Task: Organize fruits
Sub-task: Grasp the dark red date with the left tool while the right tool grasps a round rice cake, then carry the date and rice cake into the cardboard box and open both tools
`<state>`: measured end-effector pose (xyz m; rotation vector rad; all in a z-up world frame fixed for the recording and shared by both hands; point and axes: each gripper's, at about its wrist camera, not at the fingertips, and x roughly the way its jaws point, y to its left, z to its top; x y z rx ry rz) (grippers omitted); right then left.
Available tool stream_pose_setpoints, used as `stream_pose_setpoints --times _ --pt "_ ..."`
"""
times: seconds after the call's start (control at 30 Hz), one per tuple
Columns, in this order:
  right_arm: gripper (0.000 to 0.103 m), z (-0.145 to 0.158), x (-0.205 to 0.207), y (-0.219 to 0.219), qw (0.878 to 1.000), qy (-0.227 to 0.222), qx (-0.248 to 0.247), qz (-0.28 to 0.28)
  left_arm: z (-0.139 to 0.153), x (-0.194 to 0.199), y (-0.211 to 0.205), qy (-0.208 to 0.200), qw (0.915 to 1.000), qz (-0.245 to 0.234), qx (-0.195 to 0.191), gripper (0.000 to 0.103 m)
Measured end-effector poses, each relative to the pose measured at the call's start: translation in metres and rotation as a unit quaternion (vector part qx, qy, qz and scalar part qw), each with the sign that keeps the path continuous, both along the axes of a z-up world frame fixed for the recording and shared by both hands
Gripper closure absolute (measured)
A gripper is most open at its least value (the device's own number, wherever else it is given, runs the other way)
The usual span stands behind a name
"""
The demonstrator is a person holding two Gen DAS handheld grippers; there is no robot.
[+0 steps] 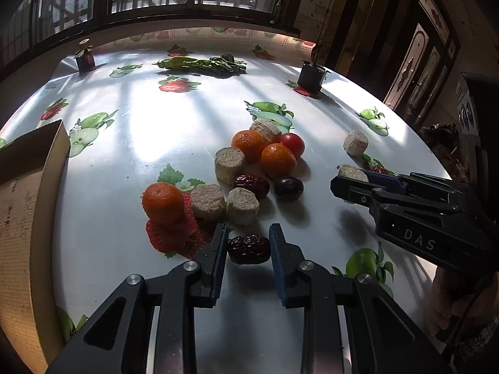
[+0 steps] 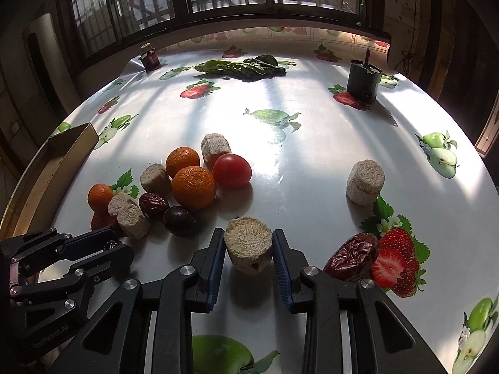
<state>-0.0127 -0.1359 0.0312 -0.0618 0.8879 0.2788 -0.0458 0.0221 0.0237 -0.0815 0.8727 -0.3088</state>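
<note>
- Here, your left gripper (image 1: 248,249) sits low over the fruit-print table (image 1: 174,131), its 2 blue pads either side of a dark red date (image 1: 249,249); small gaps show on both sides, so the fingers are spread, not pinching
- Your right gripper (image 2: 248,254) has its pads against both sides of a pale cylinder chunk (image 2: 248,251), pinching it just above the table
- Just beyond the left gripper lies a cluster: 1 orange mandarin (image 1: 162,202) on the left, 2 more mandarins (image 1: 277,159) further back, a red tomato (image 1: 292,144), a dark plum (image 1: 288,188), a second date (image 1: 251,184) and several pale chunks, most touching
- Another date (image 2: 352,260) lies right of your right gripper, over a printed strawberry
- 1 pale chunk (image 2: 365,182) stands apart on the right
- A cardboard box (image 1: 28,212) sits at the table's left edge
- Leafy greens (image 2: 240,66), a small jar (image 2: 151,56) and a black pot (image 2: 363,78) sit at the far side
</note>
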Motion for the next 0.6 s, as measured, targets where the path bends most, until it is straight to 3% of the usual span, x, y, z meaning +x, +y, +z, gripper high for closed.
stream_pose_setpoints --times 0.2,0.37,0.5,0.6 --pt "0.070 0.043 -0.036 0.005 0.999 -0.035 0.007 0.012 0.039 -0.037 0.022 -0.026 0.9988 0.010 -0.039 0.077" --pt "0.070 0.090 -0.069 0.029 0.996 -0.073 0.021 0.044 0.099 -0.073 0.071 -0.072 0.9946 0.024 -0.071 0.077" --pt "0.070 0.149 -0.088 0.061 0.989 -0.113 0.035 0.091 0.159 -0.084 0.125 -0.107 0.9911 0.052 -0.060 0.077" --pt "0.070 0.209 -0.091 0.086 0.980 -0.146 0.062 0.123 0.204 -0.078 0.165 -0.129 0.9877 0.083 -0.030 0.077"
